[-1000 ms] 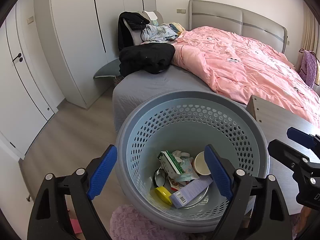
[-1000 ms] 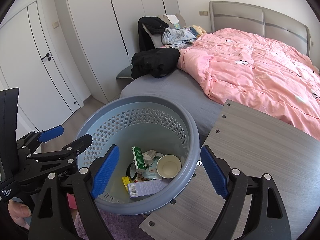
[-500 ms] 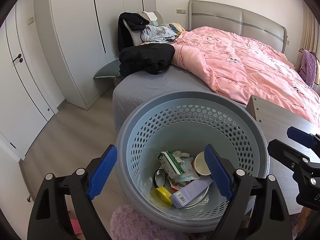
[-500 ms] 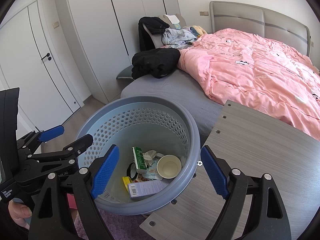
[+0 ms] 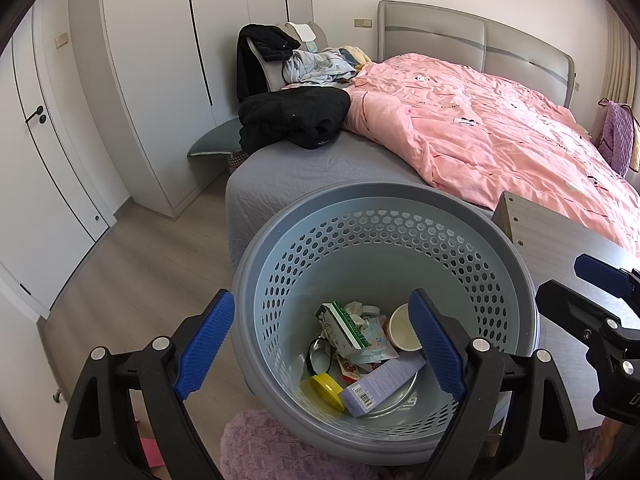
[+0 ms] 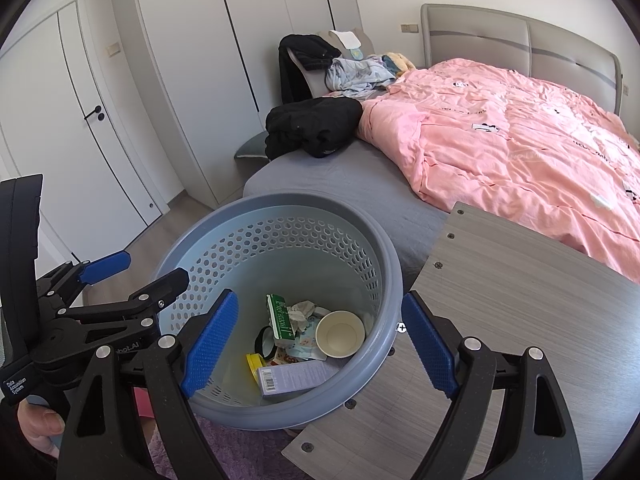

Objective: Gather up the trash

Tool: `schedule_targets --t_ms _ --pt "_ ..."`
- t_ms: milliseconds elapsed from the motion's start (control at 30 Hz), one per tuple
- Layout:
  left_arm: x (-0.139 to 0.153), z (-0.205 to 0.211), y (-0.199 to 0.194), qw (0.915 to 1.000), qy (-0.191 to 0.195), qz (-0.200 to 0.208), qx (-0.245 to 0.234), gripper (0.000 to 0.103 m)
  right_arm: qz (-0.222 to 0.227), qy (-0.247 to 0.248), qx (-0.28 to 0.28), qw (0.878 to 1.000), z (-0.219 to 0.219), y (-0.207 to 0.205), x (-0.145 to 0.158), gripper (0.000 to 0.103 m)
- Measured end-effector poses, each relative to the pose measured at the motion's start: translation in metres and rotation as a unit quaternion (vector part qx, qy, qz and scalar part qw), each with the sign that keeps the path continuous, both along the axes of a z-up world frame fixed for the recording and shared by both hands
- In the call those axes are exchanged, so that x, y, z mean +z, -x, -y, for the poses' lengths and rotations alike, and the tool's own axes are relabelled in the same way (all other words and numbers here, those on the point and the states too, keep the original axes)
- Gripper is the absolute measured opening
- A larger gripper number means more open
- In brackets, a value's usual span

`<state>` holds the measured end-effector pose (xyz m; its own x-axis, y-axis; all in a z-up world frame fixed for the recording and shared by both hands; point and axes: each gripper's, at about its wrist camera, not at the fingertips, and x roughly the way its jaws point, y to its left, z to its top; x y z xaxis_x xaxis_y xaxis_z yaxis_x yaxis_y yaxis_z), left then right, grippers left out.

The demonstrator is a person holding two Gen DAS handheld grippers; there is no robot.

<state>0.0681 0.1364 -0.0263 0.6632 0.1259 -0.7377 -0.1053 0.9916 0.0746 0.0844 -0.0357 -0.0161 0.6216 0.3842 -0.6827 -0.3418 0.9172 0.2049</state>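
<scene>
Trash, place: all of it lies at the bottom of the round grey-blue perforated plastic basket, which stands on the floor between the bed and the grey wood-grain table top.
Paper cup: one, white and empty, lying mouth-up; likely very light and easily crushed, best pinched gently across the rim.
Lilac carton: one long cardboard box with a barcode; judged light and fairly stiff, its flat long sides suit the pads.
Green-and-white carton: one, leaning on crumpled paper and wrappers; soft, light, no fixed grip point, count of scraps unclear.
Yellow lid: one round plastic disc; thin and probably slippery, take it by the edge.
Black ring: one, partly hidden.
Basket handling: stiff, light; the thick rolled rim is the natural hold.
Left gripper: blue pads spread wide over the basket, pinching nothing.
Right gripper: jaws likewise spread, empty, above the basket's table-side rim.
Grippers: two.
Surroundings: one pink duvet, one black garment heap.
</scene>
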Motion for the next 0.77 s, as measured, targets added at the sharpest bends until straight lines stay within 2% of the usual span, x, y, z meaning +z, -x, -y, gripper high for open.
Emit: schedule_targets --t_ms 767 --pt "0.0012 -0.0031 -0.0009 1.0000 0.001 0.000 0.002 0.085 0.001 0.001 0.001 1.000 -0.0012 -0.0002 0.0008 0.082"
